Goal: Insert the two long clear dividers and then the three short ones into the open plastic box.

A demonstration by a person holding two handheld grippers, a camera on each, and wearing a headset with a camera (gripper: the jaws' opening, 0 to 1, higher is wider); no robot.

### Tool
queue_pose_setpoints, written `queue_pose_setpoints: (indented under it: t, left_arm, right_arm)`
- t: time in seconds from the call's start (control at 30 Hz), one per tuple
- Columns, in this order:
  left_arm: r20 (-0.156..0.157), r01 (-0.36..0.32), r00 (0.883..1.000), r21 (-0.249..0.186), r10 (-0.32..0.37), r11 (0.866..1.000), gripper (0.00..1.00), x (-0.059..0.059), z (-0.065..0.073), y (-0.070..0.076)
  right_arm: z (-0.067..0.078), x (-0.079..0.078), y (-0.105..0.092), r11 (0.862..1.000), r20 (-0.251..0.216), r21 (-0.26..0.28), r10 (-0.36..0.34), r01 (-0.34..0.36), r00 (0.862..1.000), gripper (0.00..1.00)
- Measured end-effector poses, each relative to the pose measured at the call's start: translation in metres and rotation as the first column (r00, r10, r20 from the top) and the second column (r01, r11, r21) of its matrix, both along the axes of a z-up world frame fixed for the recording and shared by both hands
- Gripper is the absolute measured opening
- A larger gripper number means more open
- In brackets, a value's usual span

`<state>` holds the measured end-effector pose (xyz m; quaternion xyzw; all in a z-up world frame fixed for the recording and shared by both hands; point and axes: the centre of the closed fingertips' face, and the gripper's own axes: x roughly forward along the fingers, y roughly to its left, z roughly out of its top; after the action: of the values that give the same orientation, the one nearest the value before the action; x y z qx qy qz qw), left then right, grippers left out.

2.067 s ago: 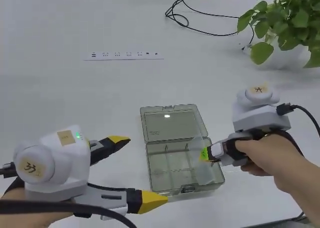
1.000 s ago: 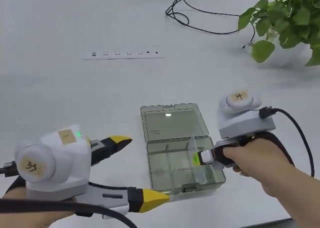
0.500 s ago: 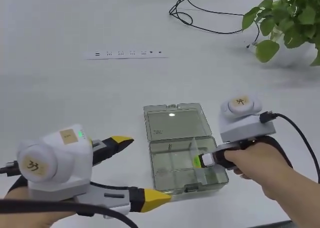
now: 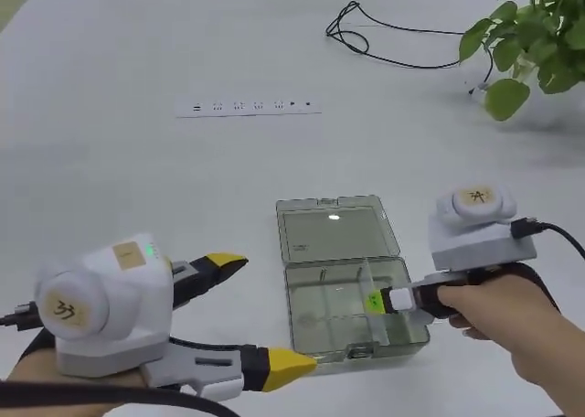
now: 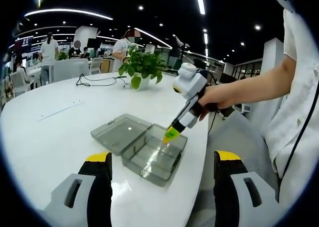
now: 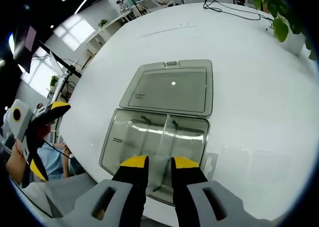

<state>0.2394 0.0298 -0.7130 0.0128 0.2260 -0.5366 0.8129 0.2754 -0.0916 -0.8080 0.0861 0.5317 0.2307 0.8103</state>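
The open plastic box (image 4: 313, 309) lay near the 6 o'clock edge of the worktop (image 4: 137, 161), its lid (image 4: 334, 229) folded flat toward 12 o'clock. The right gripper (image 4: 373, 301) reached in from 3 o'clock. Its fingers were drawn close together, pinching the top edge of a clear divider (image 6: 167, 137) that stood on edge in the 3 o'clock half of the tray, running from 12 to 6. Whether its lower edge sat in the wall slots could not be told, nor whether it was a long or a short one. More clear pieces (image 6: 244, 160) lay flat on the worktop just beside the box at 3 o'clock.

The left gripper (image 4: 276, 313) hung at 8 o'clock, well apart from the box, fingers spread wide on nothing.

The divider looked thin, very light, stiff yet likely brittle and slick. A gentle pinch on the upper edge near mid-length seemed best, leaving the ends free for the slots. The box probably slides easily when pushed.
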Motion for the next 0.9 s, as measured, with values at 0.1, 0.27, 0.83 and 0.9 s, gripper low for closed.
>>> queue_pose_setpoints:
  t: [0.1, 0.27, 0.83, 0.9]
  left_arm:
    - [0.002, -0.010, 1.000, 0.010, 0.010, 1.000, 0.84, -0.002, 0.001, 0.002]
    - [0.010, -0.029, 1.000, 0.015, 0.029, 0.999, 0.84, -0.003, 0.007, 0.004]
    - [0.016, -0.101, 0.995, 0.059, 0.100, 0.993, 0.84, -0.012, 0.010, 0.011]
    - [0.012, -0.115, 0.993, 0.066, 0.115, 0.991, 0.84, -0.012, 0.009, 0.014]
  right_arm:
    - [0.008, 0.002, -0.003, 1.000, 0.043, -0.003, 0.026, -0.025, 0.999, 0.21]
    - [0.020, 0.002, -0.006, 0.999, 0.085, 0.025, 0.045, -0.047, 0.995, 0.26]
    - [0.049, -0.011, -0.020, 0.979, 0.230, 0.034, 0.190, -0.203, 0.955, 0.43]
    - [0.052, -0.012, -0.023, 0.976, 0.242, 0.033, 0.200, -0.214, 0.949, 0.45]
